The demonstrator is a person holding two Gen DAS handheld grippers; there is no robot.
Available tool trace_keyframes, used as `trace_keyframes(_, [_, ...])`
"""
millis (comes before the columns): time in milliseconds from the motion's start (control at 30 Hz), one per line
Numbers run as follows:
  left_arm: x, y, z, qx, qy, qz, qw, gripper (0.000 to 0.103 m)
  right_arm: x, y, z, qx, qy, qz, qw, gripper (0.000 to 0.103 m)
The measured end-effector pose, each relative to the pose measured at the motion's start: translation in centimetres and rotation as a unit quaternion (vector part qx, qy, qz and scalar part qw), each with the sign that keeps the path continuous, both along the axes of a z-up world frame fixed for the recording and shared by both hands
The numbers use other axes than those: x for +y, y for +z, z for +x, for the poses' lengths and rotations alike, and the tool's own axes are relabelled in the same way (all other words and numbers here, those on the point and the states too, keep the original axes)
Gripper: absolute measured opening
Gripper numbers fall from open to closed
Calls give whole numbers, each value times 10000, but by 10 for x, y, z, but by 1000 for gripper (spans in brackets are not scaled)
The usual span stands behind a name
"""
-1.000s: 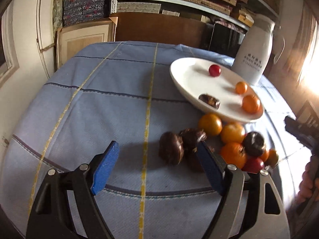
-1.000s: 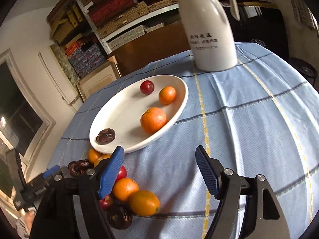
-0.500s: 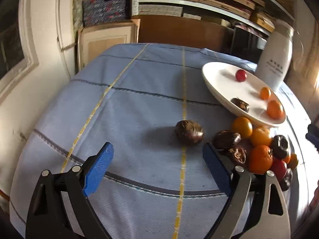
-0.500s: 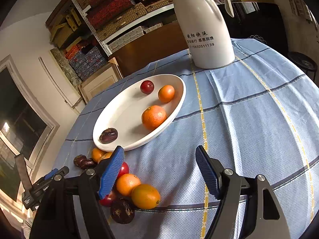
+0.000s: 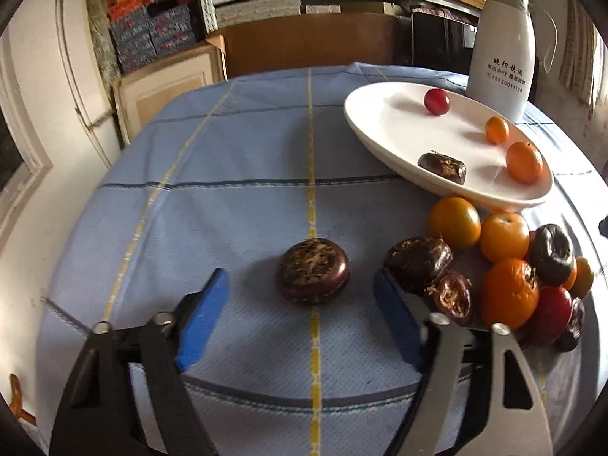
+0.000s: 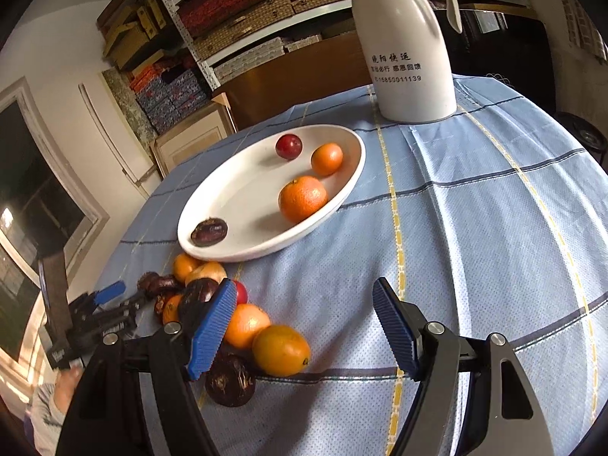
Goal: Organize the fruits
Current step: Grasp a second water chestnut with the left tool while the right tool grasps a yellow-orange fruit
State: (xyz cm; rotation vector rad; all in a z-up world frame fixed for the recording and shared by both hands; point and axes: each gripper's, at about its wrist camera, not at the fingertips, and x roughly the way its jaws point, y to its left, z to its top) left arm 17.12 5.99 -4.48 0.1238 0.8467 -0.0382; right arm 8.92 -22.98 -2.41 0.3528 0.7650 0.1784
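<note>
A lone dark brown round fruit [image 5: 313, 271] lies on the blue checked cloth, apart from the pile of orange, red and dark fruits [image 5: 505, 258]. My left gripper [image 5: 300, 277] reaches over it with jaws closing; the fruit sits between the blue fingertips and neither pad touches it. The white oval plate [image 5: 380, 140] behind holds a red fruit [image 5: 437, 101], two oranges and a dark fruit [image 5: 442, 167]. My right gripper [image 6: 304, 285] stands open over bare cloth, its left finger beside the pile [image 6: 243, 323]. The plate [image 6: 266, 254] lies beyond it.
A tall white jug [image 5: 501, 49] [image 6: 410, 57] stands behind the plate at the table's far side. Shelves of boxes and a wooden cabinet line the wall. The round table's edge curves close on the left in the left wrist view. A person's sleeve shows at lower left in the right wrist view.
My left gripper swung left and back, then drew closer to the lone dark fruit, which now lies between its tips. Its jaws widened, then narrowed. The right gripper barely moved.
</note>
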Motion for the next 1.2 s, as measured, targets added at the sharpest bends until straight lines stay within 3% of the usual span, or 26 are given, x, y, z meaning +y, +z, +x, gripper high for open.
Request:
trace_keyframes(100, [4, -8, 12, 275, -99, -302, 9991, 54, 4, -2, 0, 51, 69, -50, 10000, 75])
trace_keyframes(267, [7, -9, 14, 263, -83, -461, 9986, 43, 4, -7, 0, 204, 213, 94, 9995, 75])
trace_keyframes(433, [3, -8, 8, 230, -98, -394, 9989, 43, 8, -13, -4, 391, 417, 227, 9981, 73])
trace_keyframes(767, [9, -7, 5, 237, -64, -474, 9986, 43, 25, -29, 0, 713, 682, -21, 9951, 38])
trace_keyframes(967, [5, 2, -7, 37, -105, -558, 9984, 42, 26, -22, -5, 473, 718, -62, 9963, 38])
trace_keyframes(1200, [-20, 53, -10, -523, -439, -832, 9942, 42, -2, 11, 4, 31, 248, 319, 9992, 38])
